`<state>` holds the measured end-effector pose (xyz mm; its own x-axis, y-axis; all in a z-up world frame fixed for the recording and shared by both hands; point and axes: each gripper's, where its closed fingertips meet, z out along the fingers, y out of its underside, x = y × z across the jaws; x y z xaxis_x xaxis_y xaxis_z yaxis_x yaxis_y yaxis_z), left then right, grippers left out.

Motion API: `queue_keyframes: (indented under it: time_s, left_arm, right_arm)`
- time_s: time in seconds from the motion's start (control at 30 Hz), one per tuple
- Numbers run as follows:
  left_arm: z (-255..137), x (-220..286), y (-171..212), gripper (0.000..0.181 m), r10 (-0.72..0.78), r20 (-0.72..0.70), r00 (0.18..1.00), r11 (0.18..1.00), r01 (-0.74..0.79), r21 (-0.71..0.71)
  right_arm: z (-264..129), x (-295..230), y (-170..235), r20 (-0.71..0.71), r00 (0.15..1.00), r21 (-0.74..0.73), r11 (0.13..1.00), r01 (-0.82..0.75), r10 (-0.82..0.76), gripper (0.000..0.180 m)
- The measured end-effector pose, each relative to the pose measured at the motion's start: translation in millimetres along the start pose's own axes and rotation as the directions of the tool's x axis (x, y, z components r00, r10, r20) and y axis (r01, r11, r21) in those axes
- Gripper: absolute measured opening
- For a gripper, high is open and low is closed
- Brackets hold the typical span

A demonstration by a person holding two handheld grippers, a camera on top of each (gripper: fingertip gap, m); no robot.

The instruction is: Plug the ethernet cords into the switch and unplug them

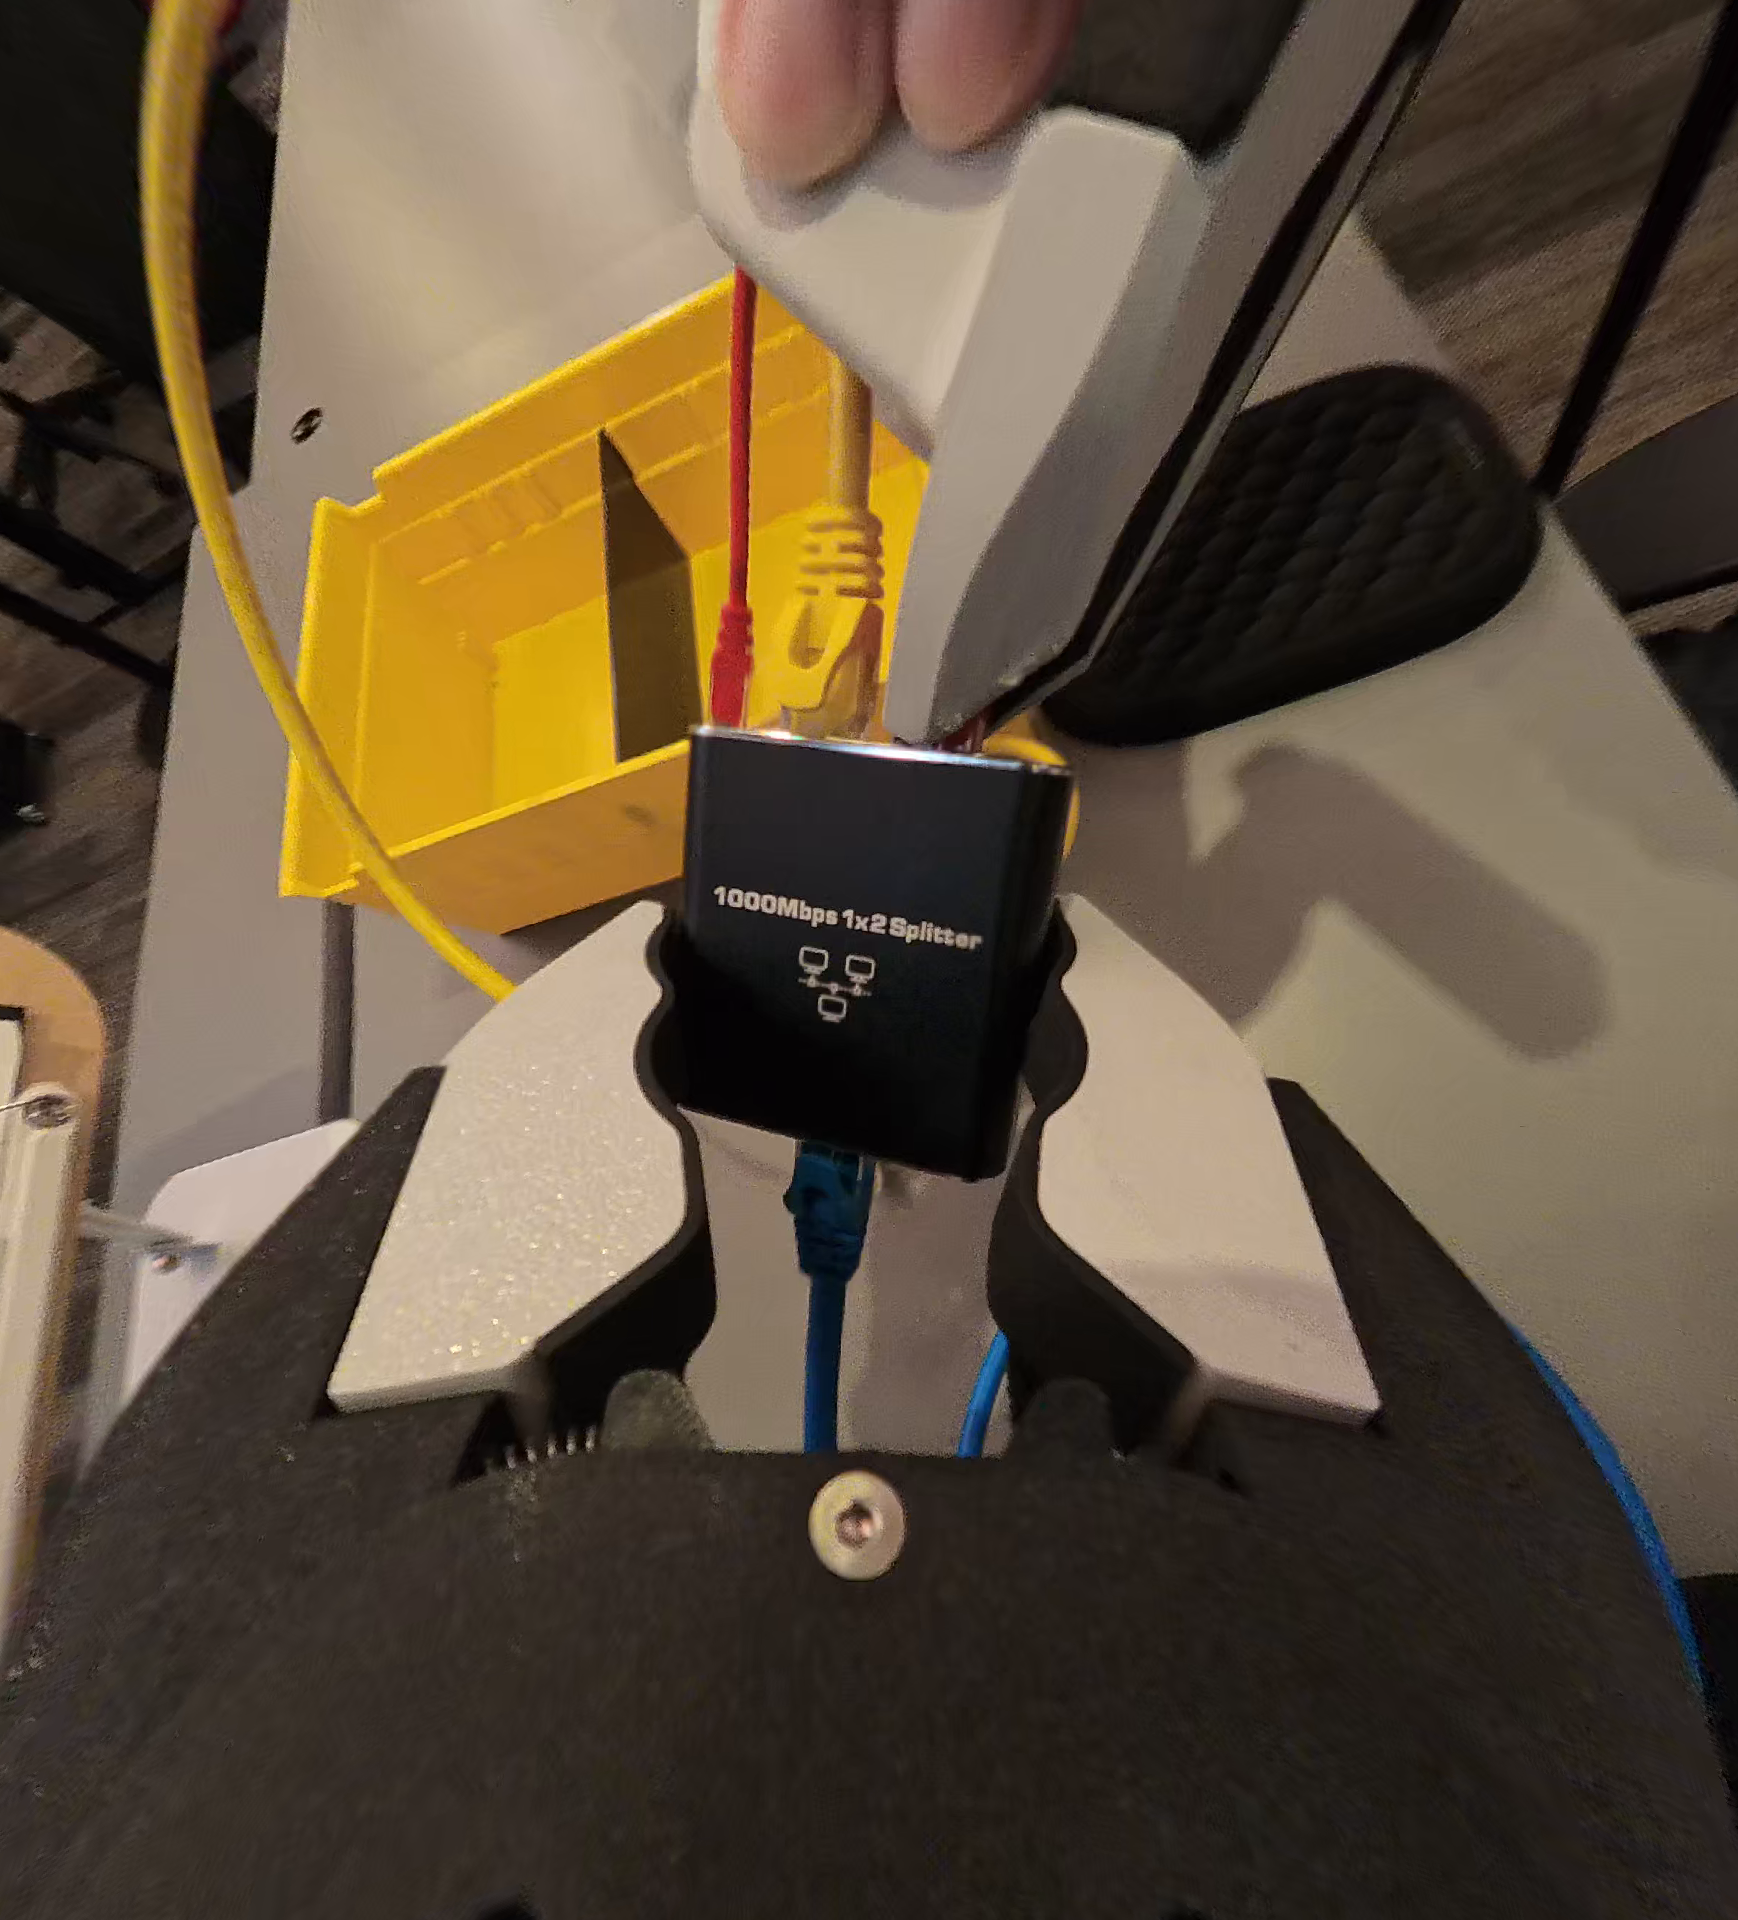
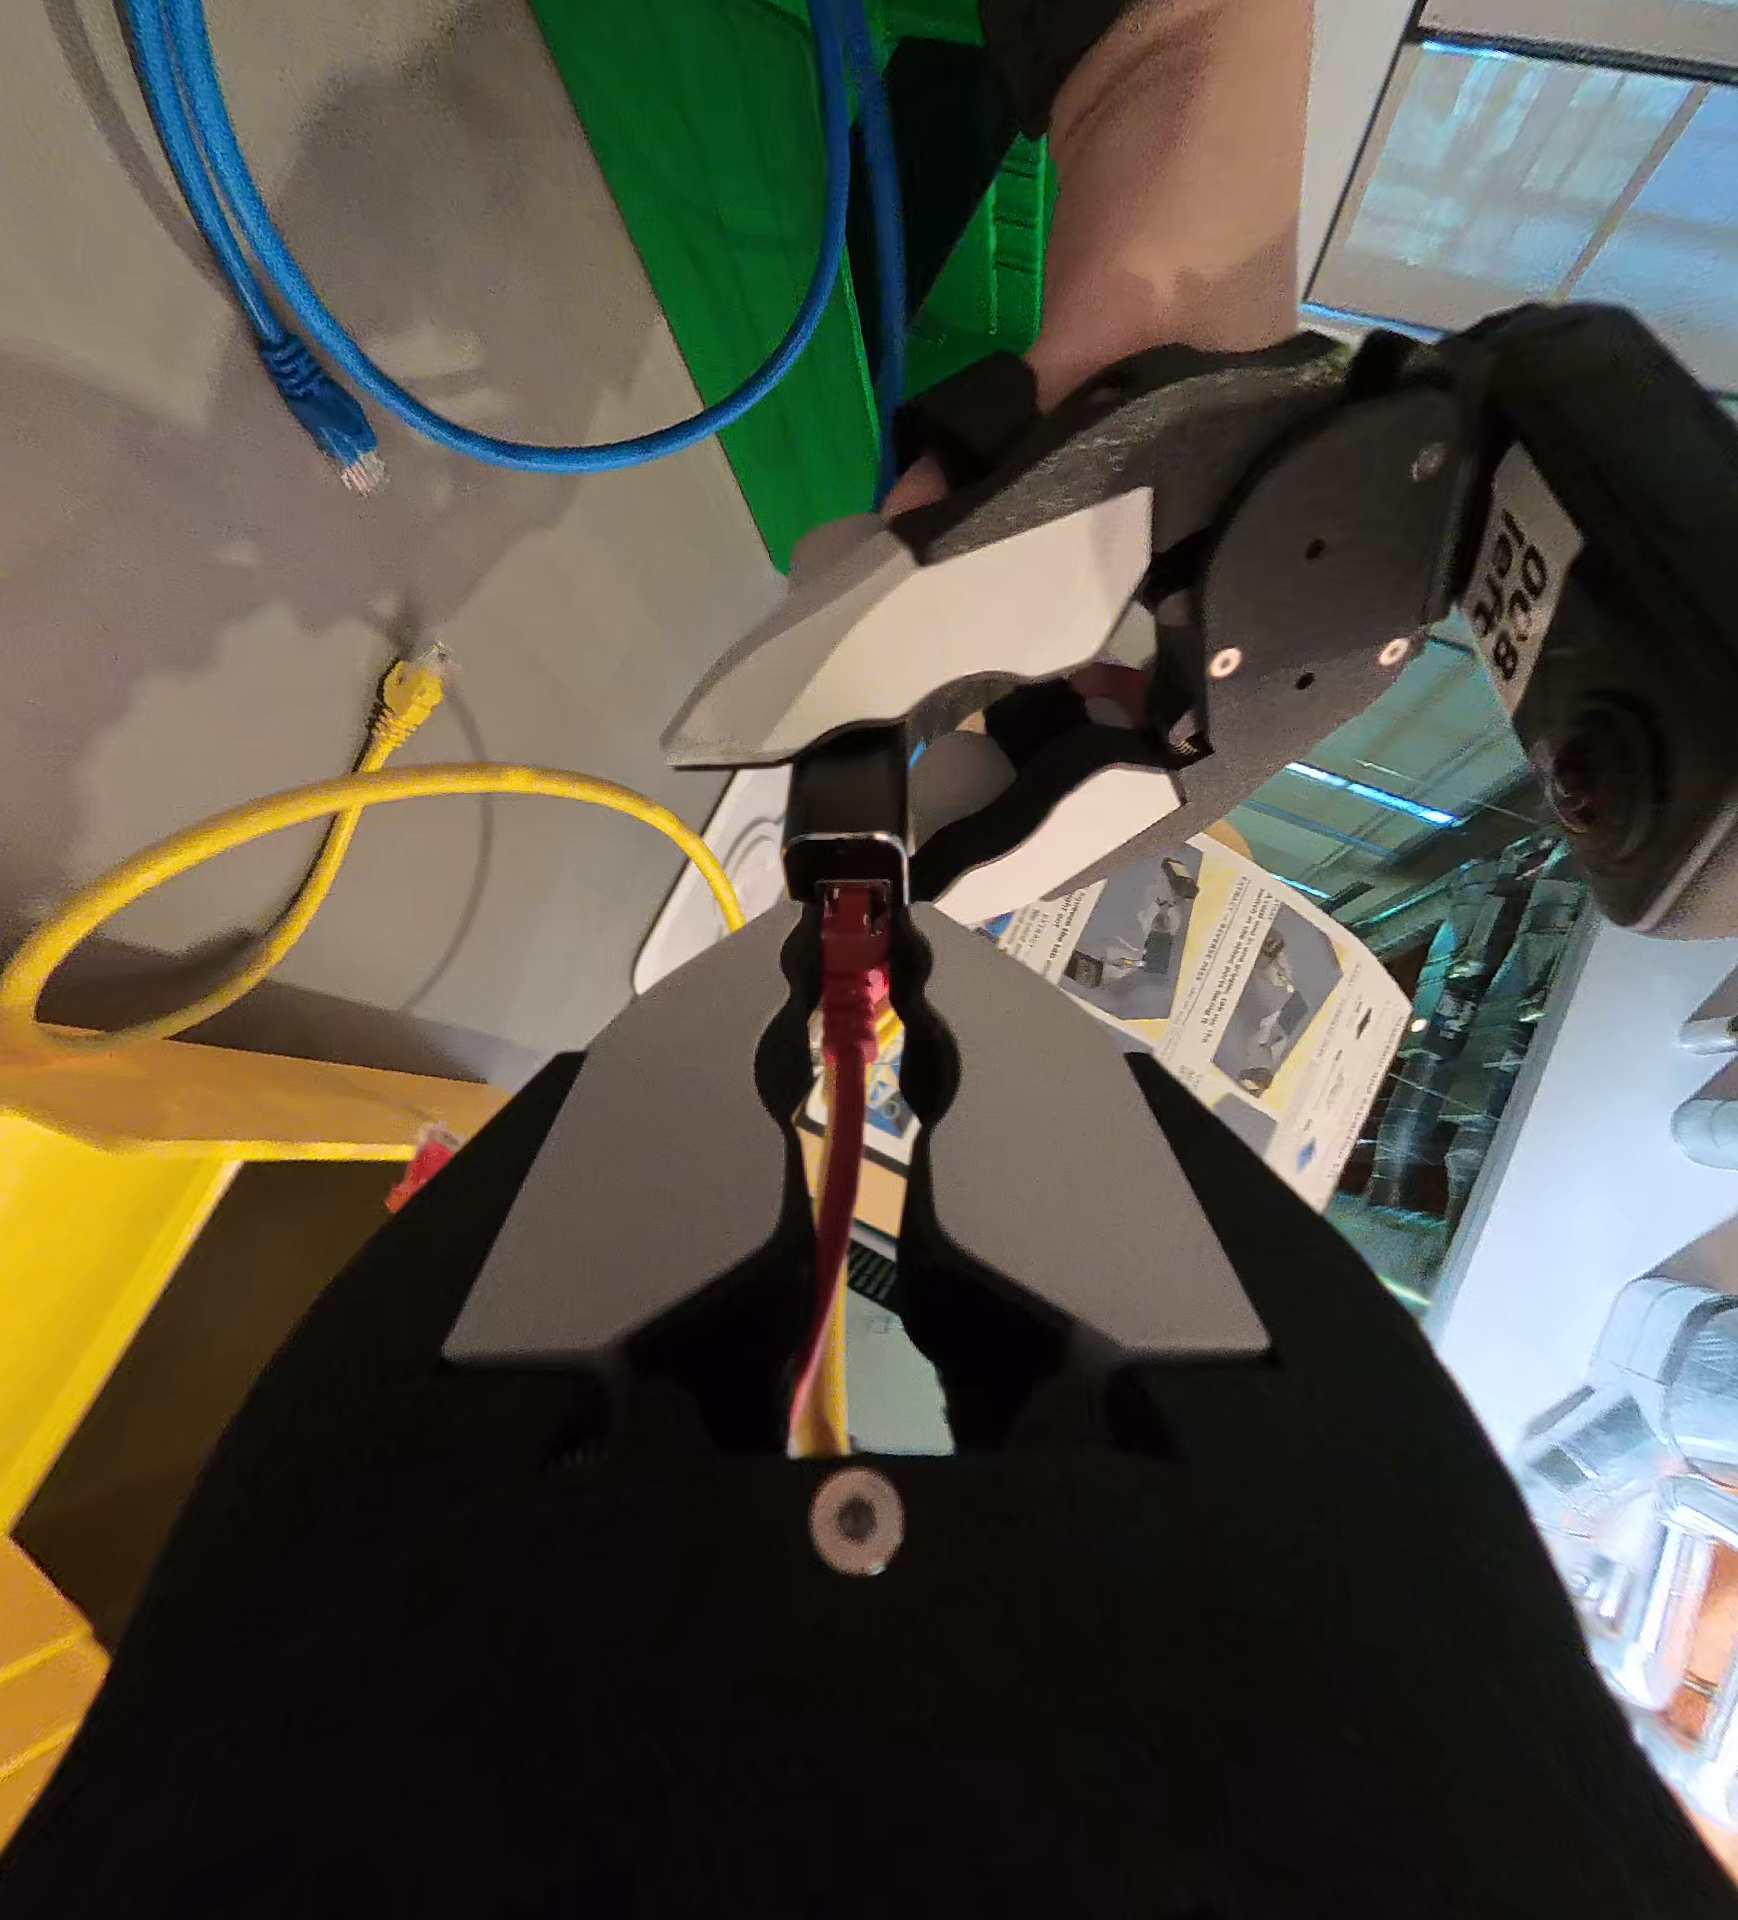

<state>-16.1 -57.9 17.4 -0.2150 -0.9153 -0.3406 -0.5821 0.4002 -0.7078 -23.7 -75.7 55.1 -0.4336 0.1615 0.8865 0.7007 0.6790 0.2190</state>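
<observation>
We see the grey worktop filling most of the left wrist view, yellow bin at centre left. Left gripper has its fingers clenched on the black switch, frame centre; blue cord plugged into its near end, yellow cord into the far end. Right gripper comes from the far side, fingers closed around the red cord, plug at the switch port, seemingly seated. Key relation, our judgement: plug's long axis lines up with the switch's, so any pull or push runs straight along it, right gripper nearer.
</observation>
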Motion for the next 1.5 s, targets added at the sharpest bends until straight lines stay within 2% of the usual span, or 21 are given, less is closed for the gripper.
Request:
queue_keyframes:
  time_s: [0.07, 0.17, 0.27, 0.47, 0.57, 0.67, 0.77, 0.8, 0.83, 0.87, 0.93, 0.97, 1.03, 1.1, 1.3, 1.43, 1.5]
  left_arm:
    - [7, -1, 3, 0.064, 0.059, 0.054, 0.997, 0.997, -0.056, -0.059]
    - [17, -7, -5, 0.065, 0.163, 0.170, 0.972, 0.986, -0.158, -0.045]
    - [16, -13, -7, 0.059, 0.121, 0.181, 0.976, 0.993, -0.118, -0.028]
    - [12, -28, -1, 0.055, 0.230, 0.302, 0.925, 0.970, -0.192, -0.152]
    - [13, -31, 2, 0.040, 0.179, 0.288, 0.941, 0.980, -0.145, -0.138]
    - [14, -39, 4, 0.028, 0.286, 0.364, 0.887, 0.954, -0.229, -0.191]
    - [11, -41, 6, 0.028, 0.217, 0.345, 0.913, 0.972, -0.172, -0.157]
    - [7, -50, 15, 0.027, 0.212, 0.386, 0.898, 0.970, -0.144, -0.198]
    - [-4, -68, 25, 0.027, 0.231, 0.482, 0.845, 0.960, -0.115, -0.257]
    - [-9, -74, 30, 0.027, 0.245, 0.514, 0.822, 0.957, -0.120, -0.264]
    - [-6, -64, 27, 0.027, 0.228, 0.463, 0.857, 0.969, -0.152, -0.196]
    - [-5, -63, 25, 0.027, 0.209, 0.457, 0.864, 0.974, -0.143, -0.176]
    - [-9, -67, 28, 0.026, 0.199, 0.469, 0.861, 0.974, -0.120, -0.192]
    - [-16, -70, 30, 0.026, 0.185, 0.483, 0.856, 0.978, -0.111, -0.179]
    - [-53, -81, 35, 0.026, 0.141, 0.557, 0.819, 0.984, -0.056, -0.167]
    - [-76, -85, 34, 0.026, 0.121, 0.610, 0.783, 0.988, -0.034, -0.152]
    - [-83, -85, 29, 0.026, 0.118, 0.627, 0.770, 0.989, -0.037, -0.140]
  right_arm:
    - [2, -1, 0, 0.022, 0.999, -0.001, 1.000, -0.030, 0.030, 0.013]
    - [3, 5, -3, 0.027, 0.997, 0.004, 0.997, -0.076, 0.076, 0.013]
    - [3, 4, 4, 0.029, 0.997, 0.001, 0.997, -0.079, 0.079, 0.012]
    - [6, 2, 9, 0.123, 0.981, 0.005, 0.988, -0.151, 0.149, 0.012]
    - [9, 1, 14, 0.194, 0.957, -0.007, 0.976, -0.218, 0.215, 0.012]
    - [12, -5, 23, 0.300, 0.907, -0.062, 0.955, -0.289, 0.294, 0.013]
    - [14, 0, 24, 0.277, 0.909, -0.035, 0.948, -0.315, 0.313, 0.013]
    - [12, -4, 25, 0.316, 0.897, -0.036, 0.949, -0.313, 0.308, 0.013]
    - [10, -7, 12, 0.378, 0.850, 0.005, 0.917, -0.399, 0.367, 0.013]
    - [12, -8, 9, 0.394, 0.816, -0.015, 0.890, -0.455, 0.423, 0.013]
    - [20, 3, 41, 0.246, 0.900, -0.149, 0.932, -0.331, 0.359, 0.013]
    - [19, 6, 42, 0.247, 0.898, -0.128, 0.931, -0.341, 0.363, 0.013]
    - [13, 3, 33, 0.318, 0.843, -0.082, 0.898, -0.432, 0.434, 0.013]
    - [10, 2, 37, 0.306, 0.840, -0.093, 0.893, -0.441, 0.447, 0.013]
    - [-6, 2, 60, 0.268, 0.747, -0.085, 0.787, -0.611, 0.608, 0.013]
    - [-15, -25, 107, 0.177, 0.805, -0.156, 0.824, -0.545, 0.566, 0.013]
    - [-15, -52, 126, 0.157, 0.801, -0.207, 0.812, -0.545, 0.577, 0.014]
